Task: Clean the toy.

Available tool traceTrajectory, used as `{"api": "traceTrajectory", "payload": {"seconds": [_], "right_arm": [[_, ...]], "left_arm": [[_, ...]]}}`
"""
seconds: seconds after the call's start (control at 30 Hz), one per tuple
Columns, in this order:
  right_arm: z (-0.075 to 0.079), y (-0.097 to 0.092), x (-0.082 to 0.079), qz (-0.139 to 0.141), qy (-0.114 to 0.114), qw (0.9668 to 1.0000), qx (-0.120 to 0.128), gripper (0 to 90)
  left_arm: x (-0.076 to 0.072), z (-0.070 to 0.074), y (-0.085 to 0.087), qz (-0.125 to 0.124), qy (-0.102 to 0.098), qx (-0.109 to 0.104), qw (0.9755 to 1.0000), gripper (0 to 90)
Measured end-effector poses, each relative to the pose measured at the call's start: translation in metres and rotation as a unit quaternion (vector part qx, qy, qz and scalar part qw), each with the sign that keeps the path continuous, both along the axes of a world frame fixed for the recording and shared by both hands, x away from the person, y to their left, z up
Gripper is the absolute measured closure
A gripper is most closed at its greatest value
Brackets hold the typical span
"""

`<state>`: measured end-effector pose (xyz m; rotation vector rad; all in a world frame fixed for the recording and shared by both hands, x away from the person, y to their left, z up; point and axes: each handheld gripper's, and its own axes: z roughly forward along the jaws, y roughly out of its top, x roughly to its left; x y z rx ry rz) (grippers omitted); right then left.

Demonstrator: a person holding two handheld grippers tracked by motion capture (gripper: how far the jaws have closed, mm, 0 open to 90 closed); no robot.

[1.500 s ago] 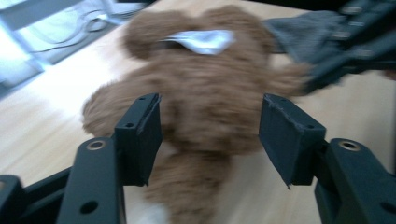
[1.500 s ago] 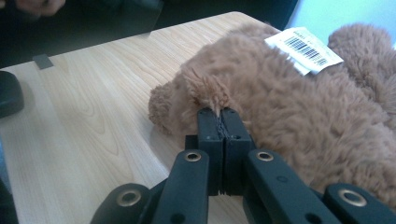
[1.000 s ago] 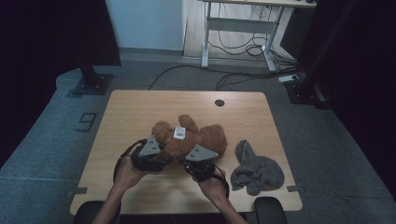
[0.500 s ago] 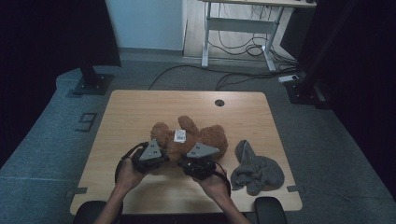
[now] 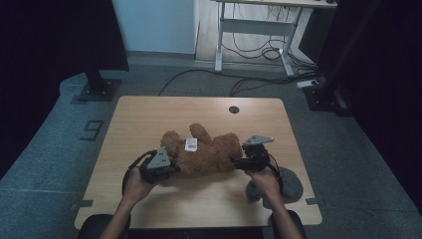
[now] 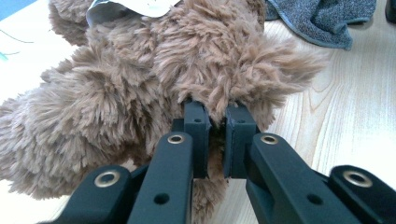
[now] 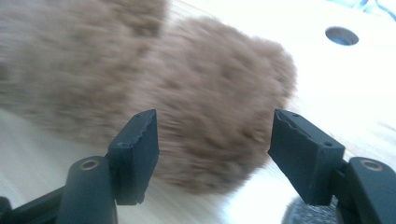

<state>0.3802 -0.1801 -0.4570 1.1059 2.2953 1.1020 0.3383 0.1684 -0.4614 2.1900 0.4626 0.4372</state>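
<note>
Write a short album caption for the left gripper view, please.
Left claw pinches a tuft of the brown teddy bear lying on the wooden table, grey cloth behind.

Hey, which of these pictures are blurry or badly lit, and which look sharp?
High view: dim room, dark surroundings, the table moderately lit, fairly sharp. Left gripper view: bright and crisp, the fur of the teddy bear in fine detail. Right gripper view: the bear smeared by motion blur, the tabletop washed out by glare toward the upper right, the tongs' black jaws staying sharp.
</note>
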Motion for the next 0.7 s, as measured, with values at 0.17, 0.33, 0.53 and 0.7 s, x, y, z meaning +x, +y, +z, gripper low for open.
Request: {"api": "traceTrajectory", "payload": {"seconds": [0.17, 0.33, 0.53, 0.7], "right_arm": [[-0.02, -0.014, 0.023, 0.02, 0.041, 0.9977, 0.05, 31.7], [-0.026, -0.015, 0.029, 0.051, 0.066, 0.9928, 0.086, 59.8], [-0.02, -0.011, 0.021, 0.048, 0.034, 0.9966, 0.058, 84.9], [-0.003, -0.011, 0.012, 0.052, 0.024, 0.996, 0.068, 86.1]], "left_arm": [[0.001, -0.001, 0.001, 0.0, 0.005, -0.002, 1.0, 81.7], [0.006, -0.003, 0.003, 0.0, 0.012, -0.011, 0.9999, 81.7], [0.009, 0.001, 0.007, 0.004, 0.01, -0.035, 0.9993, 82.6], [0.01, 0.023, 0.015, 0.003, 0.019, -0.075, 0.997, 83.5]]}}
